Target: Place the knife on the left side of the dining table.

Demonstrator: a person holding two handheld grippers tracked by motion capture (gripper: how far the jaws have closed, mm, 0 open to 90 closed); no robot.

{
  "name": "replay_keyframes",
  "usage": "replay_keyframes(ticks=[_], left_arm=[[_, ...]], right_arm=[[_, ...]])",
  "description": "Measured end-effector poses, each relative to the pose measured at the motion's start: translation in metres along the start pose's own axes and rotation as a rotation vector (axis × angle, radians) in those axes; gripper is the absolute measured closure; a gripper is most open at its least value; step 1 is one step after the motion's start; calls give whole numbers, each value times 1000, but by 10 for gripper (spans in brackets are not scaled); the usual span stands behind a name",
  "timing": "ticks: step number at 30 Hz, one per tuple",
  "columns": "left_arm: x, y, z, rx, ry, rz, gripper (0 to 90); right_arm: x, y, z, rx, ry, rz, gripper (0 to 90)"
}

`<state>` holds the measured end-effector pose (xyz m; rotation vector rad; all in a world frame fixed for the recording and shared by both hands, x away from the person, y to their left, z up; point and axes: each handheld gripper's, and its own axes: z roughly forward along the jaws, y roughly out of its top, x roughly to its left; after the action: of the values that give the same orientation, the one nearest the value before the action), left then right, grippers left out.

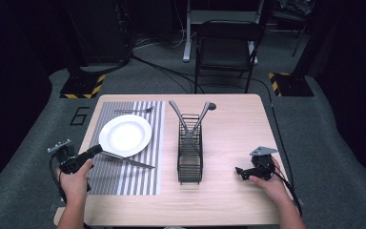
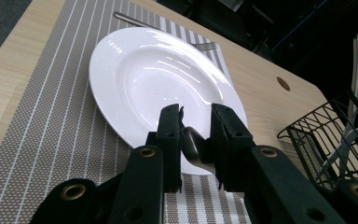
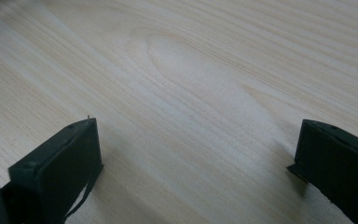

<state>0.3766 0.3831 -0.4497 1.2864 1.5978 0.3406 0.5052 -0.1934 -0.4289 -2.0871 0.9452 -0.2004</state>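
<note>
Knife [image 1: 126,159] placement was the work in hand: it lay on the striped placemat [image 1: 138,179] just beside the near rim of the white plate [image 1: 125,135], its handle end between the fingers [image 2: 170,140] of the left gripper [image 1: 95,149], its blade pointing toward the wire caddy [image 1: 190,157]. No earlier frame shows the motion, so I judged only the state: the fingers stood narrowly apart around the handle, seemingly no longer pressing it. The largest risk, as I judged it, was a withdrawal that dragged the handle, which would skew the knife or knock it against the plate; a smaller one was a pad catching the placemat and rucking it. The left hand [image 1: 75,179] held its gripper low and nearly level, aimed across the mat. The right gripper [image 1: 240,171] rested on bare worktop [image 1: 228,200] well apart from the caddy, fingers [image 3: 60,158] wide apart and empty.
</note>
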Motion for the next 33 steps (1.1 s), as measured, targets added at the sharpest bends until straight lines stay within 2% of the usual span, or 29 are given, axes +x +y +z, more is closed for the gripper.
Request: replay_keyframes(ticks=[10, 11, 14, 15, 17, 19, 20, 25, 33], left_arm=[[19, -8, 4, 47, 32, -14, 718], [20, -8, 4, 45, 34, -24, 716], [26, -10, 6, 52, 30, -21, 715], [26, -11, 7, 52, 30, -42, 713], [30, -12, 8, 55, 33, -32, 711], [33, -13, 9, 65, 36, -36, 709], [33, -14, 11, 57, 41, -58, 708], [39, -17, 13, 69, 47, -52, 703], [48, -20, 21, 88, 55, -86, 699]], right_arm=[[0, 0, 0, 0, 0, 0, 0], [0, 0, 0, 0, 0, 0, 0], [0, 0, 0, 1, 0, 1, 0], [0, 0, 0, -3, -1, -3, 0], [0, 0, 0, 2, 1, 2, 0], [0, 0, 0, 0, 0, 0, 0], [0, 0, 0, 0, 0, 0, 0], [0, 0, 0, 4, 1, 5, 0], [0, 0, 0, 2, 1, 2, 0]])
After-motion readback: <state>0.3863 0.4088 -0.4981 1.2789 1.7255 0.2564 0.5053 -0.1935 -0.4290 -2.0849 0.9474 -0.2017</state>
